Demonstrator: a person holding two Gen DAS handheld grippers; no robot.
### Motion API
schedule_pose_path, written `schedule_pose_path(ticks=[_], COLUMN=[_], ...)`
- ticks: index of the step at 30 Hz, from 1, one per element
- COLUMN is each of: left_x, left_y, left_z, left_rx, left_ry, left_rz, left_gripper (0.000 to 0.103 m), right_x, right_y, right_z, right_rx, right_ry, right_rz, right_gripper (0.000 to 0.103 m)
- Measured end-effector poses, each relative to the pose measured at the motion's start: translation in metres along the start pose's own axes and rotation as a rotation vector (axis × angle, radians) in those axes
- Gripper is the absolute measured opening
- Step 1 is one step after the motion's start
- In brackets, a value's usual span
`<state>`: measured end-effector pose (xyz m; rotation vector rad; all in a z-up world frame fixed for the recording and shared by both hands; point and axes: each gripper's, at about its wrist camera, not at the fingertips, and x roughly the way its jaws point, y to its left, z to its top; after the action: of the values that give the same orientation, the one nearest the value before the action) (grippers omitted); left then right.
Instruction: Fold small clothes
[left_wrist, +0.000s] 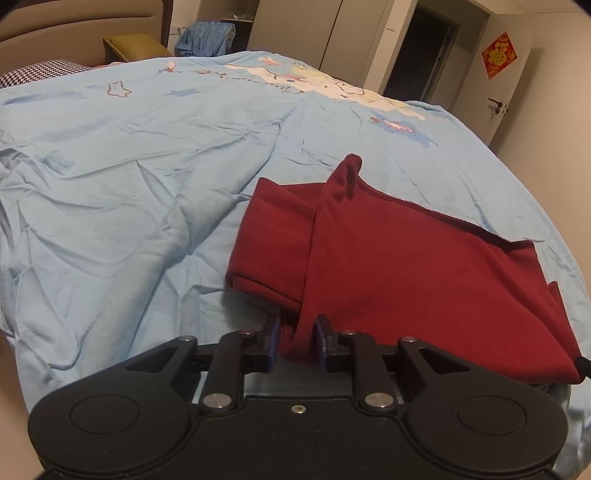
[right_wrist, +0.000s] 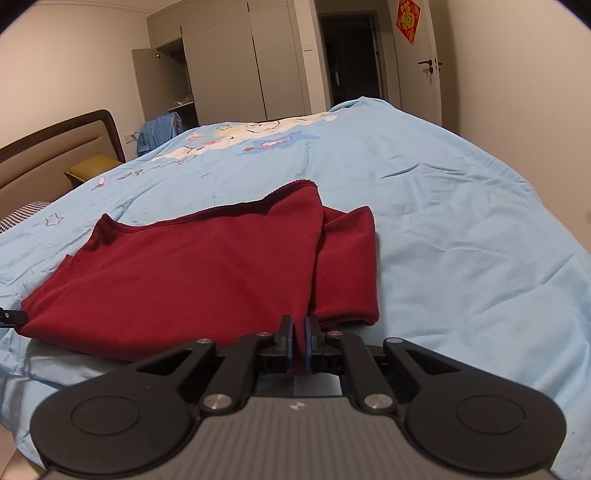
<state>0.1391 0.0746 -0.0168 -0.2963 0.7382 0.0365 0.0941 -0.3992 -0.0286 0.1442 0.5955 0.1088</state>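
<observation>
The red garment lies on the bed's blue sheet, near the bed's near edge. Its two sleeves look already tucked inward, so the side folds seem done; the lengthwise fold of hem toward collar appears to be what is left. The left gripper pinches one near corner of the garment's hem between its blue pads, and the right gripper is closed tight on the other near corner. How many layers each holds is hard to tell. Beyond the garment the sheet is wide and bare up to the printed cartoon, giving ample room to carry the hem forward. The pillows sit well beyond the garment.
</observation>
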Motion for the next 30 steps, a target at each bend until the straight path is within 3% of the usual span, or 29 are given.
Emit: schedule_pose_path(ticks=[1,3,5,6,9,13,18,21,26,30], left_x=[-0.001,-0.003,-0.004,-0.004,-0.005,-0.001,-0.001,0.001,0.021,0.052], left_y=[0.001,0.003,0.003,0.003,0.002,0.003,-0.004,-0.011,-0.033,-0.053], left_z=[-0.001,-0.001,-0.002,-0.002,-0.004,-0.006,0.003,0.017,0.042,0.057], left_rx=[-0.009,-0.031,-0.043,-0.046,-0.052,-0.066,-0.012,0.026,0.102,0.167], left_ry=[0.001,-0.003,-0.005,-0.005,-0.007,-0.002,-0.056,-0.095,-0.093,-0.042], left_rz=[-0.008,-0.02,-0.019,-0.016,-0.003,0.005,0.051,0.038,-0.06,-0.175], left_gripper=[0.028,0.042,0.054,0.061,0.076,0.081,0.087,0.092,0.098,0.101], right_x=[0.0,-0.001,-0.001,-0.001,-0.002,-0.002,0.004,0.011,0.044,0.075], right_y=[0.001,0.004,0.007,0.008,0.009,0.012,0.02,0.025,0.036,0.042], right_z=[0.0,-0.001,-0.001,-0.001,0.0,0.0,0.007,0.019,0.047,0.064], right_rx=[-0.007,-0.024,-0.04,-0.046,-0.055,-0.066,-0.12,-0.162,-0.259,-0.321], right_ry=[-0.002,-0.006,-0.011,-0.014,-0.023,-0.035,-0.043,-0.062,-0.021,0.009], right_rz=[-0.006,-0.019,-0.027,-0.03,-0.033,-0.018,0.032,0.084,0.17,0.216], right_gripper=[0.014,0.024,0.042,0.044,0.065,0.088,0.096,0.1,0.103,0.103])
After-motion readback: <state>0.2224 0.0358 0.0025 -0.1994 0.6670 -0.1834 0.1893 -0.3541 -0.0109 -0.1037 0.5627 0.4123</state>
